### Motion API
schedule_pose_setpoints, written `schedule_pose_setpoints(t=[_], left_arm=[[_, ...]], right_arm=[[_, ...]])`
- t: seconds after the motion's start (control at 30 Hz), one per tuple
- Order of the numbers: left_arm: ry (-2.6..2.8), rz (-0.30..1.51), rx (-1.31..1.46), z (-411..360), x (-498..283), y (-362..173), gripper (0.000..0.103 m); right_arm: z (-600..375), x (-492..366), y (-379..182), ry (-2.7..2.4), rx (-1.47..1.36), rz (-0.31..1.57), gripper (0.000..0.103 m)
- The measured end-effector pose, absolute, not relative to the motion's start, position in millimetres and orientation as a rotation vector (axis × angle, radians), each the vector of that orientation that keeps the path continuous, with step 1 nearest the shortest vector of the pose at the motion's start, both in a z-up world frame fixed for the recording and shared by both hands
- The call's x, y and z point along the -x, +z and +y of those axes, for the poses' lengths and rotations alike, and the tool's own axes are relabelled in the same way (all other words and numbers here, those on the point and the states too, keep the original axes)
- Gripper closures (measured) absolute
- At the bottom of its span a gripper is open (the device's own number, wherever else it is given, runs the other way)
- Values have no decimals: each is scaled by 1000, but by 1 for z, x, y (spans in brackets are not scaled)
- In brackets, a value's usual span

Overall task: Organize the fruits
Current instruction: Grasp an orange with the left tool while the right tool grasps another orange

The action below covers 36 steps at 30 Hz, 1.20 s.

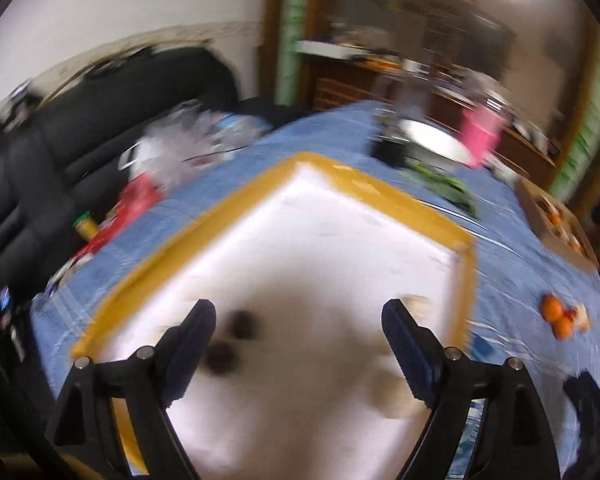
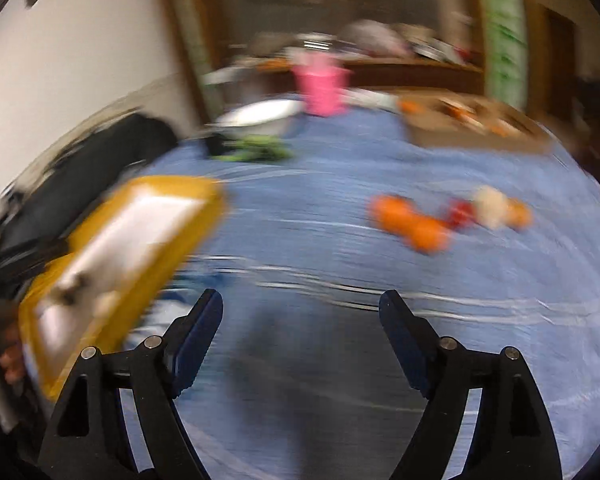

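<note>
A white box with a yellow rim (image 1: 380,190) sits on the blue tablecloth. My left gripper (image 1: 298,312) is open and empty above its inside, where two dark round fruits (image 1: 242,324) and pale fruits (image 1: 392,396) lie. Oranges with a red fruit (image 1: 558,314) lie on the cloth to the right. In the right wrist view my right gripper (image 2: 300,304) is open and empty over bare cloth. The oranges (image 2: 412,222), a red fruit (image 2: 460,212) and a pale fruit (image 2: 492,204) lie ahead of it, the box (image 2: 188,188) to its left. Both views are blurred.
A pink container (image 2: 324,88), a white bowl (image 2: 260,118) and green vegetables (image 2: 256,150) stand at the table's far side. A cardboard box (image 2: 476,128) with fruit is far right. A red packet (image 1: 134,204) and plastic bags (image 1: 188,136) lie left, by a black sofa (image 1: 100,120).
</note>
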<state>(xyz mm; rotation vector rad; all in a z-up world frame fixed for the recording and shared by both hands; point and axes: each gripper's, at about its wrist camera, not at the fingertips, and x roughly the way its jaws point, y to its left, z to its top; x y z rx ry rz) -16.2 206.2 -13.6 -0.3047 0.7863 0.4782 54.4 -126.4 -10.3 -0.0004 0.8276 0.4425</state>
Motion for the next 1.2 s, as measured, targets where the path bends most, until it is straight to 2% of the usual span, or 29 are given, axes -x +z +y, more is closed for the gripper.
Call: schedule_pose_setpoints(t=[0.13,0.27,0.33,0.43,0.5,0.87,0.93,1.0,1.03,1.07,1.1,1.13,1.2], left_arm=[[361,806,186,152,-11,-14,16],[272,822,99,106,-39,-17,16],[244,829,77,92,-50,-18,16],[215,840,43,72,-63,-22,16],[199,844,30,61,-73,-25,15],[7,863,-25,-27,-126,-51,16],[-9,861,-46,-42,-137,-56,19],[-22,868,-57,-54,-150,-62,31],[-26,876,-51,-55,-155,-64,33],[-32,893,-45,-58,-161,-68,44],[-41,917,-43,-60,-166,-72,62],[-35,905,-48,-61,-168,-72,66],[-34,908,-42,-59,-168,-72,67]], right_arm=[[-165,-85,-23,326,-39,866,25],[-168,-114,-28,311,-15,886,41],[-163,-131,-31,318,-7,897,45],[-157,-152,-42,334,13,926,62],[-153,-158,-47,355,21,926,68],[-214,-134,-29,310,-6,868,70],[-228,-129,-27,295,-27,858,70],[-235,-128,-25,287,-47,851,70],[-238,-128,-25,286,-61,848,70],[-240,-129,-26,288,-69,849,70],[-240,-129,-26,291,-71,849,70],[-240,-130,-27,294,-71,851,70],[-239,-130,-29,299,-70,856,70]])
